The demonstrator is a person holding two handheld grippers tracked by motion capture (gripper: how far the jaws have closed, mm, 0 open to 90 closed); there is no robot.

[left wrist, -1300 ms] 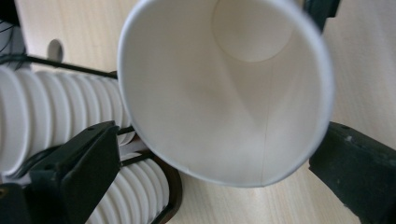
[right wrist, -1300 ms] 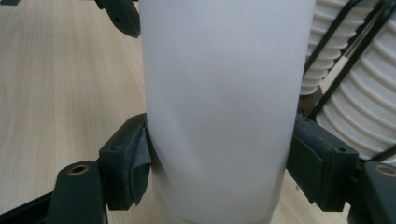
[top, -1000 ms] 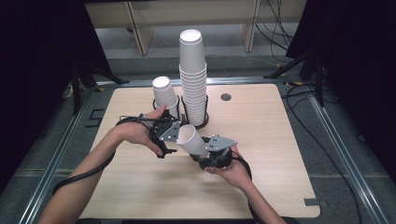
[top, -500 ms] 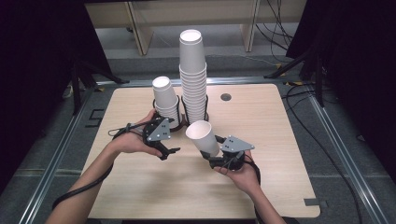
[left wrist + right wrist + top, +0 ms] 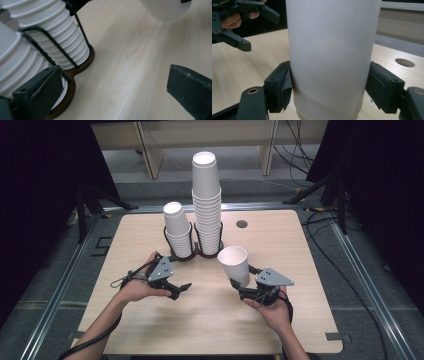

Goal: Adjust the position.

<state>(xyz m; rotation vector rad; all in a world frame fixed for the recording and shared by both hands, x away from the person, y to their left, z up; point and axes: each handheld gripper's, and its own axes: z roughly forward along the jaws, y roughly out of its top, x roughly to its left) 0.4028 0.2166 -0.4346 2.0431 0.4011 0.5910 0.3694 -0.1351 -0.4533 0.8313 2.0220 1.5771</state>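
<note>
My right gripper (image 5: 247,287) has its jaws clamped on the lower part of a white paper cup (image 5: 236,263), one pad pressed to each side; in the right gripper view the cup's wall (image 5: 332,57) takes up most of the middle, and its rim is cut off at the top, so I cannot see inside from there. In the high view the cup is held clear of the tabletop (image 5: 320,270), mouth up and leaning a little away from me, just to the right and in front of the dark wire cup holder (image 5: 192,255). My left gripper (image 5: 179,290) has its jaws standing wide with nothing between them, low over the tabletop just in front of the holder; in the left gripper view the gap between them shows bare wood. The holder carries a short stack of cups (image 5: 177,227) on its left and a tall stack of cups (image 5: 206,200) on its right. In the left gripper view both stacks are cut off at the frame edge, and the nearer one is partly hidden behind a jaw.
</note>
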